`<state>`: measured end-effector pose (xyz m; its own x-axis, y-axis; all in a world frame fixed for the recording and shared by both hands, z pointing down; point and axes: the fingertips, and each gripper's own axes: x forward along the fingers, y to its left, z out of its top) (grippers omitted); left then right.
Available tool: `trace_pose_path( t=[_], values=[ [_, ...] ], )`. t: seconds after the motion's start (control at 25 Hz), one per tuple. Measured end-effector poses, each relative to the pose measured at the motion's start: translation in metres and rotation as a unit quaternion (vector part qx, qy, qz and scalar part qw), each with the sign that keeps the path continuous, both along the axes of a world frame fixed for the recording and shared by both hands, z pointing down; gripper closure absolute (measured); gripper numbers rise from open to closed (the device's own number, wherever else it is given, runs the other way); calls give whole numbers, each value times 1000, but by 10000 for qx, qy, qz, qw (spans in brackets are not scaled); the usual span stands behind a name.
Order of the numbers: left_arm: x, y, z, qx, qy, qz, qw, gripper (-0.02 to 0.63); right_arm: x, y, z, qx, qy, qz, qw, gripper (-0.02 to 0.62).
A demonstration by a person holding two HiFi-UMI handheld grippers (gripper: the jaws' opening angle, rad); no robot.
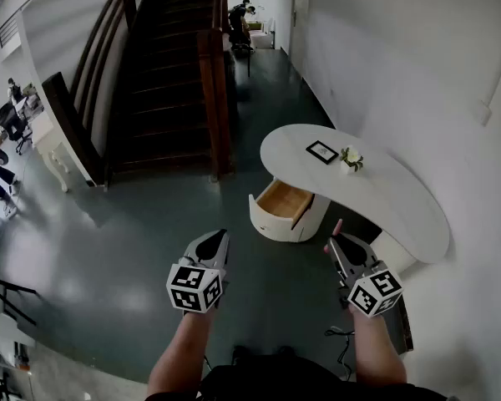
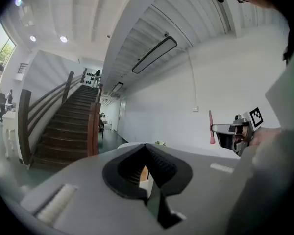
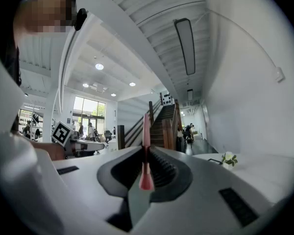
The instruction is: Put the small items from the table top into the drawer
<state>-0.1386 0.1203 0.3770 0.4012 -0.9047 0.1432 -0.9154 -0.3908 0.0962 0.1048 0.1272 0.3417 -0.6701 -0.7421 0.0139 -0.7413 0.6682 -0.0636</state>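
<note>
Drawer (image 1: 284, 202) is standing open, awaiting the pink stick (image 1: 337, 225) the right gripper (image 1: 337, 242) is pinching upright; left gripper (image 1: 219, 237) is idling closed, empty.

We find no word, number or brand name that we can read in any view. The left cube (image 1: 194, 288) on the left gripper (image 1: 220, 236) and the right cube (image 1: 376, 292) on the right gripper (image 1: 333, 241) carry only black-and-white square patterns, without letters. The dark frame (image 1: 322, 151) on the white table (image 1: 417, 215) is too small for us to tell whether it bears print.
</note>
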Motion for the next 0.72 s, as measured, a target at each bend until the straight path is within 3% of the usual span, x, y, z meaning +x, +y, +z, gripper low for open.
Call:
trace_pose_path(
  t=[0.48, 0.72],
  values=[
    [21, 5, 19, -269, 130, 9, 9996, 595, 18, 2, 8, -91, -77, -58, 9999, 543],
    [43, 1, 16, -269, 109, 58, 9996, 595, 27, 12, 2, 205, 66, -270, 9994, 541]
  ],
)
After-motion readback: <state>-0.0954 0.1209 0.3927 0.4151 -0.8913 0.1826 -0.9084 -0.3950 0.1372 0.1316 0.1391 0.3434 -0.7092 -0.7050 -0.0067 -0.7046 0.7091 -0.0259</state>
